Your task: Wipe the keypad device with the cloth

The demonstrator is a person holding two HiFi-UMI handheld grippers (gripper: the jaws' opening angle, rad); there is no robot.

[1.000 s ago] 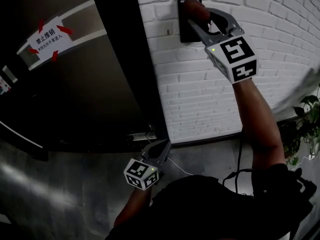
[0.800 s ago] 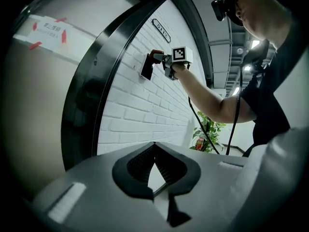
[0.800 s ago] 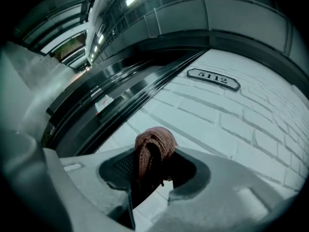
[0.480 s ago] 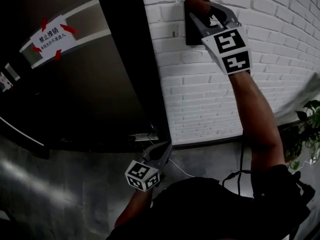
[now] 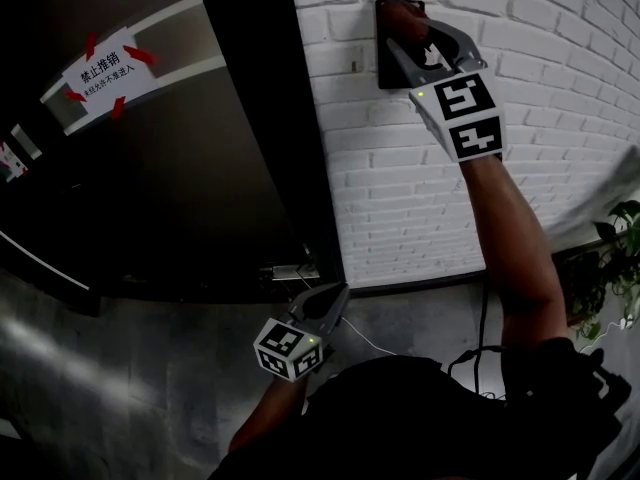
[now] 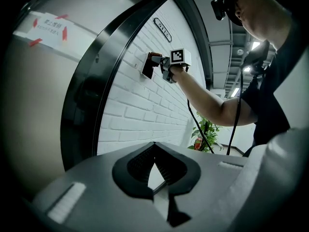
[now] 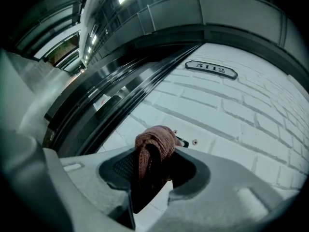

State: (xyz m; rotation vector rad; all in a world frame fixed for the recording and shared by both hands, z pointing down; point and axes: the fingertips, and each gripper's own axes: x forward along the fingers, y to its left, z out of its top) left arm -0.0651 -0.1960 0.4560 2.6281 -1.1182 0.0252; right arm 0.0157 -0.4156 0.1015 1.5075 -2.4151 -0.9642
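The right tool (image 5: 410, 36) pinches a bunched, knitted reddish-brown cloth (image 7: 154, 146) against the flat, black, rectangular keypad device (image 5: 386, 72) on the white brick wall (image 5: 400, 188). The left tool (image 5: 336, 294) hangs low, its jaws closed on nothing.

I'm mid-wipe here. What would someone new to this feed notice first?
First comes the raised right gripper, shut on a reddish-brown cloth held against the dark keypad device on the white brick wall. After that, the white sign with red arrows on the dark door at upper left. The left gripper hangs low, jaws together and empty.
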